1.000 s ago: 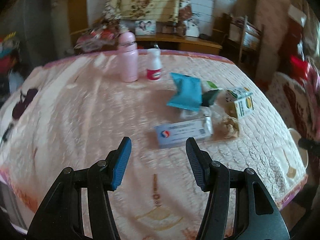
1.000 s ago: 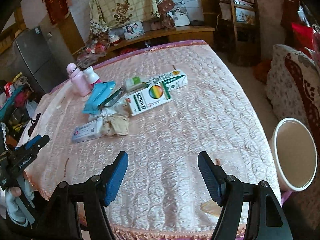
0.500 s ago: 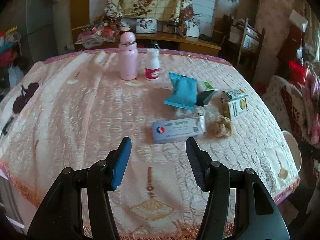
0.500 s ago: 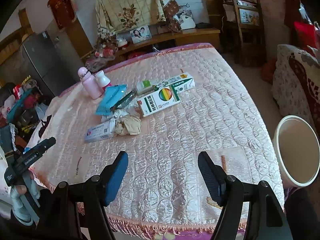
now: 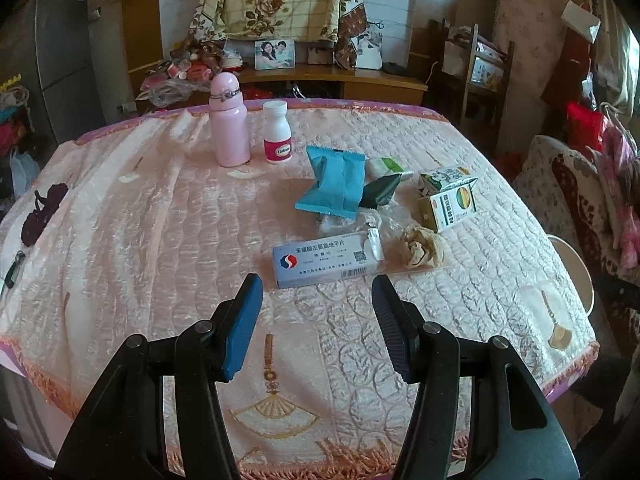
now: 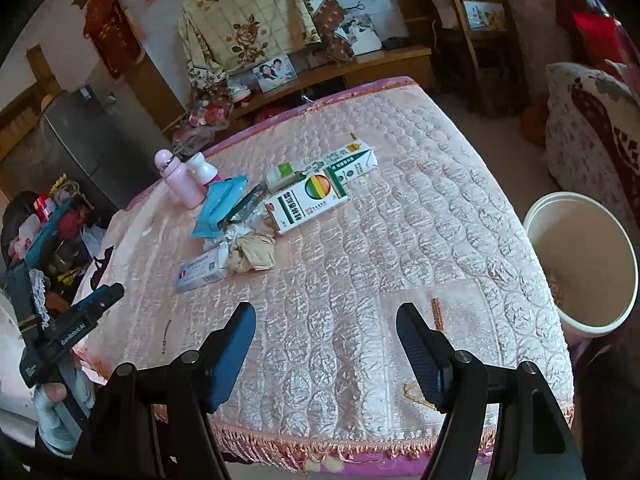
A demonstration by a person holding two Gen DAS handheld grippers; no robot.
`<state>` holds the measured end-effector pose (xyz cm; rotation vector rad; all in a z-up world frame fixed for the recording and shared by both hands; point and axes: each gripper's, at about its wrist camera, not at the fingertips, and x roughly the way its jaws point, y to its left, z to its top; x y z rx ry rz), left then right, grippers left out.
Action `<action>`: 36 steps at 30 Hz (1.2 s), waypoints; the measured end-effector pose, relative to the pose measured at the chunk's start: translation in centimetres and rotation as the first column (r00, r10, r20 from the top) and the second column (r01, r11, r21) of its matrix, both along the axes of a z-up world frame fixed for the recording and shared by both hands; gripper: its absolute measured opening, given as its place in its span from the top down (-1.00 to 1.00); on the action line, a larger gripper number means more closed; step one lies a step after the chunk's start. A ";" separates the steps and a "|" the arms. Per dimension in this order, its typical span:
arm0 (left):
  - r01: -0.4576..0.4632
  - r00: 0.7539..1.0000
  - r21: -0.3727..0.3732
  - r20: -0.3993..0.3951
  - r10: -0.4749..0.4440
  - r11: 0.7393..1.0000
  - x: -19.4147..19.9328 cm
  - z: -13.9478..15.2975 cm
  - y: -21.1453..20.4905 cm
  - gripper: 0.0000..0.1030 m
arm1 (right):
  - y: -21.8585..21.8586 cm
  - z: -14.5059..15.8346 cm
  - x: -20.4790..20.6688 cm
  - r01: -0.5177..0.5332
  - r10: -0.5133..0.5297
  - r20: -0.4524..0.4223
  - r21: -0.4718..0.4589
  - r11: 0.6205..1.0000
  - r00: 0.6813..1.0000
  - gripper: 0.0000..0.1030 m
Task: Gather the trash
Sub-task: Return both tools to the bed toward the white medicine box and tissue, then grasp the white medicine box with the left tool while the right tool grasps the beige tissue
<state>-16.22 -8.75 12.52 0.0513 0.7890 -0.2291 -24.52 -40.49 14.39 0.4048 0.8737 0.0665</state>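
Cluttered bedroom all round, and under me a counter (image 5: 168,240) dressed in a pink quilted cloth. My left gripper (image 5: 318,312) has its fingers (image 5: 244,324) apart with nothing between them, and my right gripper (image 6: 326,350) stands wider, also empty. Over the last second both views have pulled back and steadied: more of the fringed near edge shows below the fingers than before, and the blur is gone from the left view. Neither opening has changed.

Just beyond the left fingers lies the grey-blue medicine box (image 5: 326,260), flat on the cloth, with a crumpled tissue (image 5: 420,246) just beside its far end. Further out sit the teal wrapper (image 5: 332,182), a dark foil packet (image 5: 380,192) leaning on it, and the green and white cartons (image 5: 448,200). The pink bottle (image 5: 229,120) and white pill bottle (image 5: 276,132) stand upright behind; I judge them keepers, not rubbish.

From the right view the white bin (image 6: 580,264) stands off the counter's right edge, open-mouthed. Nothing is collected yet, so I read this as lining up, with the medicine box the likely first pick for my left.
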 end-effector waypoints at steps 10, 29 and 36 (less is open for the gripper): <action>-0.017 0.999 -0.015 -0.031 0.016 1.000 1.2 -1.2 0.2 -0.07 | 1.0 -0.1 1.1 -0.037 0.037 0.025 -0.030 0.999 0.999 -0.41; 0.000 0.989 -0.059 -0.147 -0.008 0.998 9.8 -6.1 1.8 -0.08 | 10.4 -7.8 14.5 -0.281 0.275 -0.064 -0.105 0.954 0.959 -0.45; -0.051 0.987 -0.029 -0.156 0.046 0.998 15.5 -8.0 2.7 -0.08 | 10.6 -9.5 17.7 -0.302 0.297 -0.098 -0.050 0.952 0.950 0.32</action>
